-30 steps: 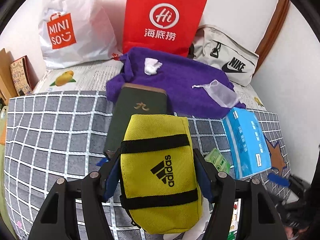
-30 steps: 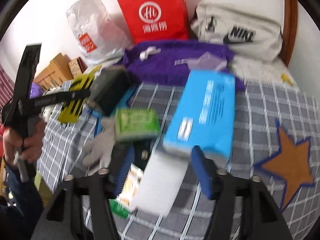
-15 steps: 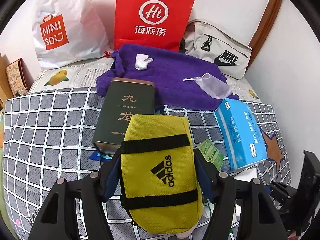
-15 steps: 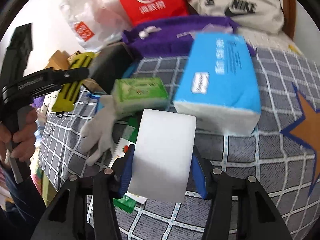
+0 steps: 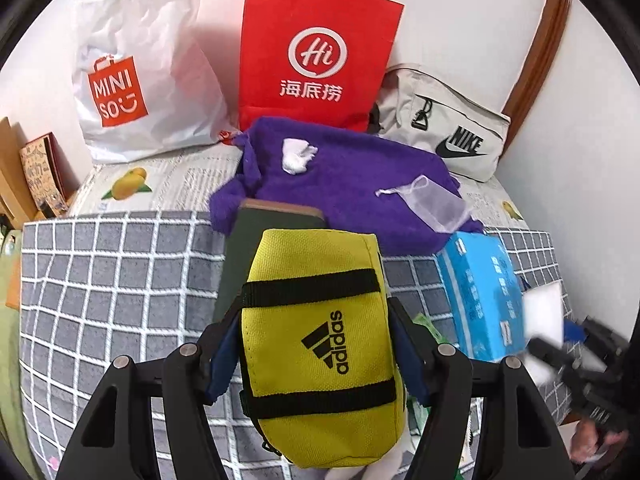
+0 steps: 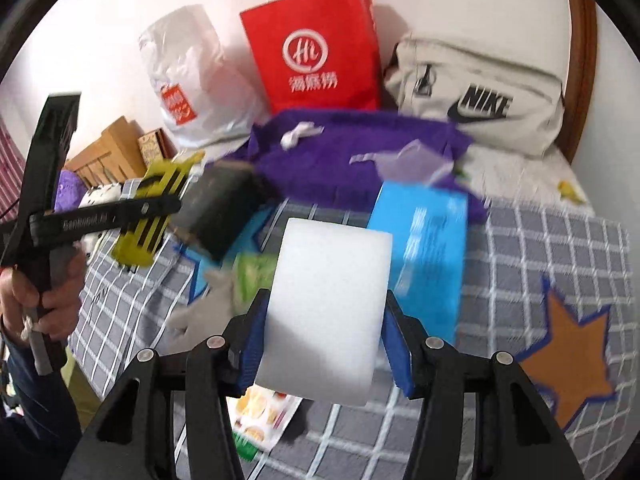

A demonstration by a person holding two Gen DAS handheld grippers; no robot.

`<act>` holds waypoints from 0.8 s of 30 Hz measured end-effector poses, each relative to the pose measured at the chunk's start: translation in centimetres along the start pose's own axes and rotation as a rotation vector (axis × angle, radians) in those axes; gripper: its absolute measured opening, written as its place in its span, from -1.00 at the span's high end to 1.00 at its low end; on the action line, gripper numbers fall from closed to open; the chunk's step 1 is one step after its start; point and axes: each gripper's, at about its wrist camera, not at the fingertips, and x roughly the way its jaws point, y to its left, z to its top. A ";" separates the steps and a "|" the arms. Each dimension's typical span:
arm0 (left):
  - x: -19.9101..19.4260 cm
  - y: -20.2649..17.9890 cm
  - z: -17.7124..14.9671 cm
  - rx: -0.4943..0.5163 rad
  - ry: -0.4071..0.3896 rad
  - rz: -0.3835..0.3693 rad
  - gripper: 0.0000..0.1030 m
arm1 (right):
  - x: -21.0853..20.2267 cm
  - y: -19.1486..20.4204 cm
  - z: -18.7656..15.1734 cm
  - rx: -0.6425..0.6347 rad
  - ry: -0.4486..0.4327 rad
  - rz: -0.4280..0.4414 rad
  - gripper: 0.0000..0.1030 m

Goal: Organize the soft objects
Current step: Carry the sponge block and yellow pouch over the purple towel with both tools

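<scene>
My left gripper [image 5: 316, 320] is shut on a yellow Adidas pouch [image 5: 316, 272] and holds it above the checked blanket [image 5: 120, 280]. My right gripper [image 6: 325, 304] is shut on a white foam block [image 6: 328, 272], with its blue pads pressing both sides, and the block hangs clear of the bed. The same block [image 5: 544, 312] shows at the right edge of the left wrist view. The pouch [image 6: 156, 204] appears at the left of the right wrist view, with a hand [image 6: 52, 304] around that gripper's handle.
On the bed lie a purple towel [image 5: 360, 184], a sheer pouch [image 5: 432, 204], a blue tissue pack [image 5: 480, 292], a dark green tin [image 5: 248, 248], a green pack [image 6: 252, 276] and a white glove [image 6: 208, 304]. A red bag [image 5: 316, 52], a white Miniso bag [image 5: 136, 80] and a Nike bag [image 5: 448, 132] line the wall.
My right gripper closed on the white foam block and lifted it off the blanket. My left gripper kept the yellow pouch and hardly moved.
</scene>
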 end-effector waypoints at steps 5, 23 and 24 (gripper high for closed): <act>0.6 0.5 2.0 0.004 -0.008 0.036 -0.28 | 0.3 -1.1 4.0 -0.015 -0.044 -0.023 -0.02; 6.6 0.8 11.8 0.020 0.007 0.088 -0.28 | 6.0 -4.3 15.3 -0.043 -0.070 -0.057 -0.03; 7.2 0.8 12.2 0.020 0.013 0.090 -0.28 | 6.5 -4.6 15.8 -0.040 -0.064 -0.057 -0.03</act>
